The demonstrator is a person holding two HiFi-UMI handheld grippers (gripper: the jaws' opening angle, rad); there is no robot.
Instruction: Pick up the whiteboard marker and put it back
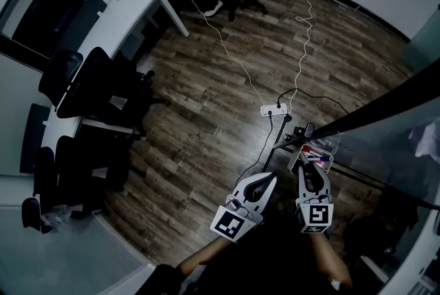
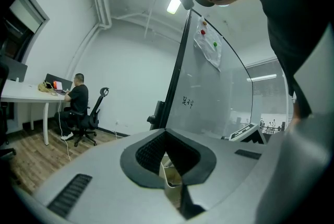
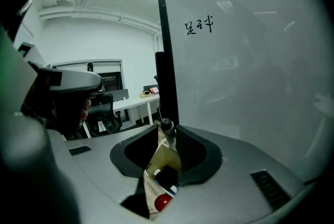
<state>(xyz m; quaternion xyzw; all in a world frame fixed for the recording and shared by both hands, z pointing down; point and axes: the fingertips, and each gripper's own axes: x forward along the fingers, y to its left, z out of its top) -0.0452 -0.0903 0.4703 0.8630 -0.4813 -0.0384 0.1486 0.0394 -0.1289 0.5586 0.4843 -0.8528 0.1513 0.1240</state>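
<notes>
Dark wood floor (image 1: pixel 206 101), with a white desk (image 1: pixel 124 5) and black chairs (image 1: pixel 96 84) along the wall. A power strip (image 1: pixel 275 109) with cables lies near the whiteboard (image 3: pixel 245 61). The right tool (image 1: pixel 306 166) grips the whiteboard marker (image 3: pixel 166 126) above the marker tray (image 1: pixel 331 144); the left tool (image 2: pixel 169 152) is closed and empty

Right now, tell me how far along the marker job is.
Done: the whiteboard marker looks picked up, clamped in the right gripper. In hand: it hangs over the tray where other markers lie. Left: lower it in and release. The left gripper is shut, empty.
</notes>
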